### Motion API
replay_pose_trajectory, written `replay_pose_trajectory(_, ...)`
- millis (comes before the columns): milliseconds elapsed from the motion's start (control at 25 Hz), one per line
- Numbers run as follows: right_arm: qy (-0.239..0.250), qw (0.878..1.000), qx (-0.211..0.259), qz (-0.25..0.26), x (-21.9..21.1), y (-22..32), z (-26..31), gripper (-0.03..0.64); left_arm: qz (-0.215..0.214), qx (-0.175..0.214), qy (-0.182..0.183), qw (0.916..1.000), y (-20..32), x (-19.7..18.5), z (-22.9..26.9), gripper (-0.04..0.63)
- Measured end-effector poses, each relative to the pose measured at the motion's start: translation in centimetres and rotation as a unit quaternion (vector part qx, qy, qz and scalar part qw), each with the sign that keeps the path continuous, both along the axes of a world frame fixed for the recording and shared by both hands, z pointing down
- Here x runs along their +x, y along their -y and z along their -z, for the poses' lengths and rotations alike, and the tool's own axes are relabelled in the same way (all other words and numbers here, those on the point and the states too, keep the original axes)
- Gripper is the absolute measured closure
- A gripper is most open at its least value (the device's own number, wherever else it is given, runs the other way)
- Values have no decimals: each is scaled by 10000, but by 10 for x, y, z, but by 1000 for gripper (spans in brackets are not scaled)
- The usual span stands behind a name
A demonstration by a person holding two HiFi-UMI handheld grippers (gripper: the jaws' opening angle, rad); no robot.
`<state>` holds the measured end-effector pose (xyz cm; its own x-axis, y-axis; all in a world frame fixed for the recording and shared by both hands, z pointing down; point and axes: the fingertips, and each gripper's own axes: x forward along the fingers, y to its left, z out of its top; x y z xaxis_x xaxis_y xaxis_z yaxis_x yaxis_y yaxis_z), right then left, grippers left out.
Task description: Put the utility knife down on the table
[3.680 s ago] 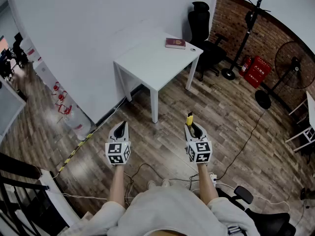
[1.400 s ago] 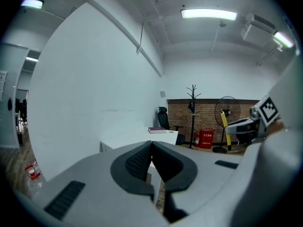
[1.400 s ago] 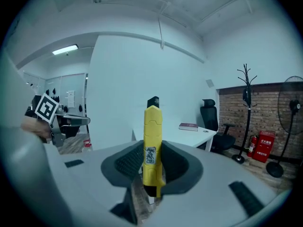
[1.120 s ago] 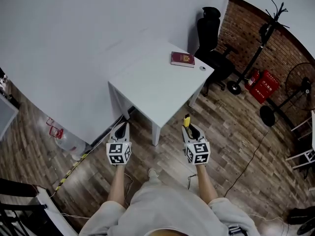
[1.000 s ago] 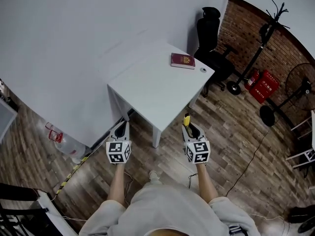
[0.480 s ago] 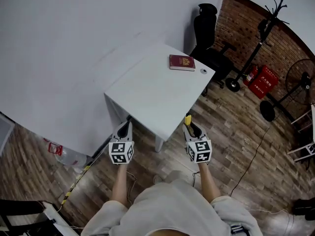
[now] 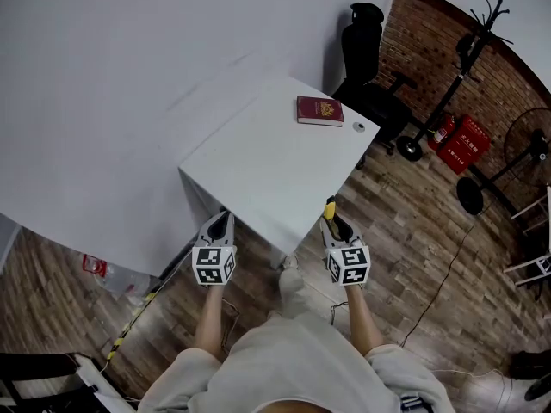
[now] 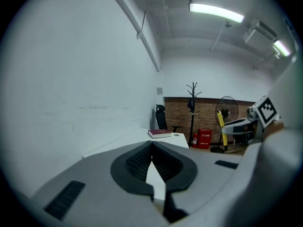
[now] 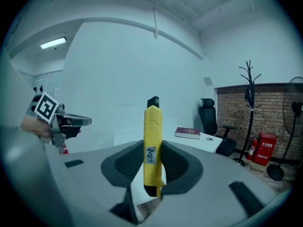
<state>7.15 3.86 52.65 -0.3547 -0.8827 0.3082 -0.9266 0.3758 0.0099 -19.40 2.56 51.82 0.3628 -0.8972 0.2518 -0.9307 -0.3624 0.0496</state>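
A yellow utility knife [image 9: 152,148] with a black tip stands upright between the jaws of my right gripper [image 9: 152,167], which is shut on it. In the head view the utility knife [image 7: 331,208] pokes out past my right gripper [image 7: 337,224], just off the near right edge of the white table [image 7: 267,166]. My left gripper [image 7: 219,225] hangs at the table's near left edge, shut with nothing in it; in its own view my left gripper [image 8: 152,161] has its pads together. The right gripper with the yellow knife [image 8: 220,123] shows at the right of that view.
A dark red book [image 7: 319,110] and a small round object [image 7: 359,127] lie on the table's far corner. A black office chair [image 7: 370,58] stands behind it. A coat stand [image 7: 469,37], red extinguishers [image 7: 465,143] and a fan [image 7: 525,149] line the brick wall. Cables run across the wood floor.
I have walked toward the table; it now lies right in front of both grippers, which have come forward and slightly down. The knife stays gripped as before.
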Motion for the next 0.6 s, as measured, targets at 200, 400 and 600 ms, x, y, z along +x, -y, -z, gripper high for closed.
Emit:
replay_pose_trajectory(200, 51, 10000, -14, -41, 7, 41, -5, 506, -58, -14, 26, 10000, 43, 10, -3, 588)
replay_pose_trajectory(400, 40, 10000, 2, 21, 9, 90, -7, 508, -47, 18, 37, 10000, 93, 15, -3, 589)
replay_pose_trajectory(600, 28, 9999, -29, 133, 9, 142, -6, 506, 42, -39, 38, 10000, 143, 16, -3, 588)
